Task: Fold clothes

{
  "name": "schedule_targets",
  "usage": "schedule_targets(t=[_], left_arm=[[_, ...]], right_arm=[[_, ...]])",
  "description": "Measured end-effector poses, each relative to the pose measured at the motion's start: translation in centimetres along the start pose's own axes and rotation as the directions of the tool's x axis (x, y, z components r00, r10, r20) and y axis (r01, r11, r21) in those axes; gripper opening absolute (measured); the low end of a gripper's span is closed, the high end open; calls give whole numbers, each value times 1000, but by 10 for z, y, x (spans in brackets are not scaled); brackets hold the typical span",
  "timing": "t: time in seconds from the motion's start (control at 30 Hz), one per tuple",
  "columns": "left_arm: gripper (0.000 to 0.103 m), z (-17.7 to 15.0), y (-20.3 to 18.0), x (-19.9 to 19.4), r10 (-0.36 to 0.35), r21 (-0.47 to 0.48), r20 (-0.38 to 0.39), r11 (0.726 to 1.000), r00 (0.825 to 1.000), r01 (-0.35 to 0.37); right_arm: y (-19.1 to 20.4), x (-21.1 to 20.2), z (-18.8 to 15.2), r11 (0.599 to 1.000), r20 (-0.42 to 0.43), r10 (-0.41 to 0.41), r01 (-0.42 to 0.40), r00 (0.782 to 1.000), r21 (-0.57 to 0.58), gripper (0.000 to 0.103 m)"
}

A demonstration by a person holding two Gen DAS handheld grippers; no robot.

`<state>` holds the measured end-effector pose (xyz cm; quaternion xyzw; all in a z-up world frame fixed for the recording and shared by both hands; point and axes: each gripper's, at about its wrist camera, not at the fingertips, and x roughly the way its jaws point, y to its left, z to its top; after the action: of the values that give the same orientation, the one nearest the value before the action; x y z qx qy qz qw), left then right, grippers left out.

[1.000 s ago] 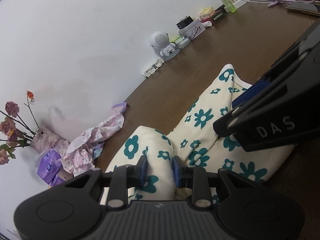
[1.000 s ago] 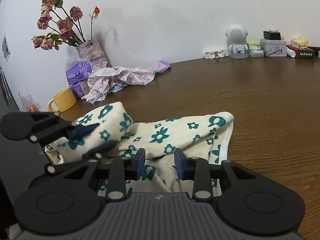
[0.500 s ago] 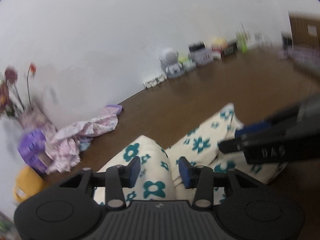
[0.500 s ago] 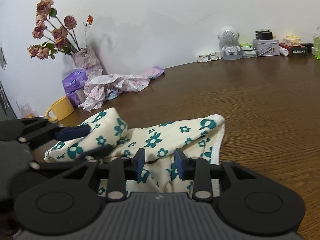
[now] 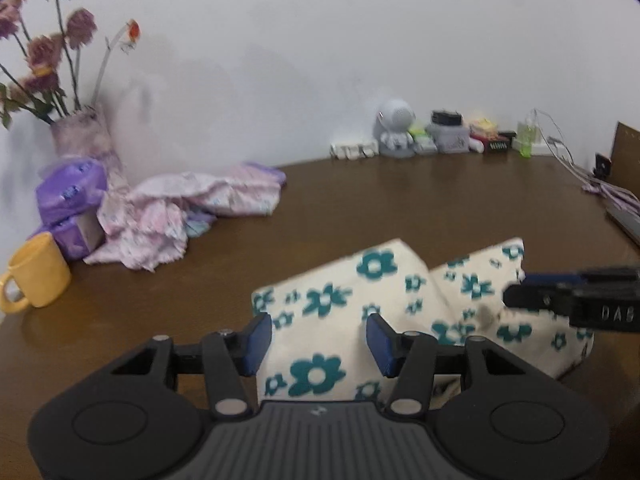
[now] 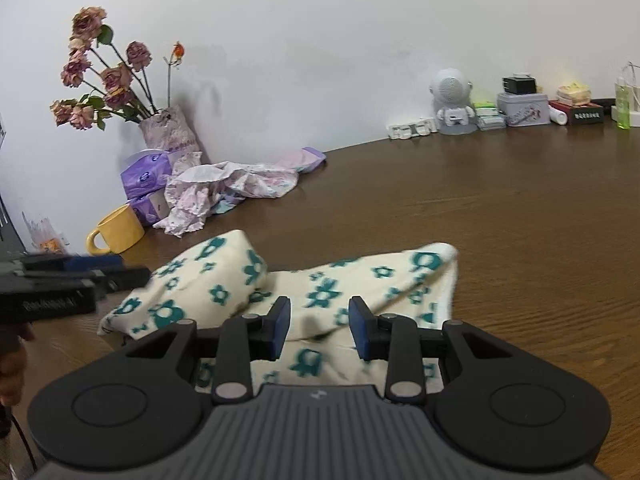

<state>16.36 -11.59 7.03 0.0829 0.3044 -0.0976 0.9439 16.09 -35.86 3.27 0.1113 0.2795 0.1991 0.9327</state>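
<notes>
While my left gripper (image 5: 318, 338) hangs over the near end of the cream garment with teal flowers (image 5: 340, 308), its jaws are opening, and the blue pads (image 5: 256, 342) stand clear of the cloth on either side; the fabric lies below and between them, not pinched as far as I can see. That garment sits on the brown wooden table (image 6: 500, 220), bunched into two lobes: a rounded, rolled-looking fold on the left and a flatter stretch running off to the right with a hemmed edge.

From the right wrist view, my right gripper (image 6: 320, 328) is low over the middle of the same garment, near its front edge. Its jaws sit at a moderate gap with cloth showing between the pads; I cannot tell whether they actually press on a fold or merely straddle it. The left gripper's dark fingers reach in from the left edge of that view, beside the rolled lobe.

Further back toward the white wall I see a crumpled pink floral cloth (image 6: 232, 184) lying apart from the garment, touching a purple tissue pack (image 6: 146, 172). A yellow mug (image 6: 118, 230) stands just in front of the pack, and a vase of dried roses (image 6: 170, 132) stands behind it. Along the wall to the right sit a small white robot figure (image 6: 452, 100), a grey tin (image 6: 522, 108) and a green bottle (image 6: 622, 104).
</notes>
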Motion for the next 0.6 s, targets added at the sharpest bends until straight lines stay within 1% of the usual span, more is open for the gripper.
schedule_targets(t=[0.07,0.17,0.3,0.33,0.4,0.43,0.53,0.6], left_arm=[[51,-6,1,6,-22,11,-11,1000,1000,22],[51,-12,2,9,-47,39,-4,998,999,47],[52,-10,24,-1,-123,-6,29,992,992,124],[53,-10,30,-6,-136,-16,39,991,990,136],[60,-14,40,-16,-153,-11,49,988,987,153],[61,-18,43,-21,-165,-2,52,986,985,165],[62,-31,49,-33,-219,28,52,975,974,218],[62,-39,49,-38,-241,53,50,970,969,238]], right_arm=[[11,4,1,1000,0,13,-13,1000,0,32],[28,10,3,999,2,34,-34,999,-3,32],[50,13,1,999,5,41,-41,999,-23,32],[54,11,0,999,7,44,-44,999,-21,32],[59,2,-3,998,13,57,-57,998,-19,32],[62,-4,-5,997,15,67,-66,998,-30,32],[74,-20,-12,994,7,77,-76,997,-82,39],[82,-23,-17,990,-13,68,-69,998,-121,39]])
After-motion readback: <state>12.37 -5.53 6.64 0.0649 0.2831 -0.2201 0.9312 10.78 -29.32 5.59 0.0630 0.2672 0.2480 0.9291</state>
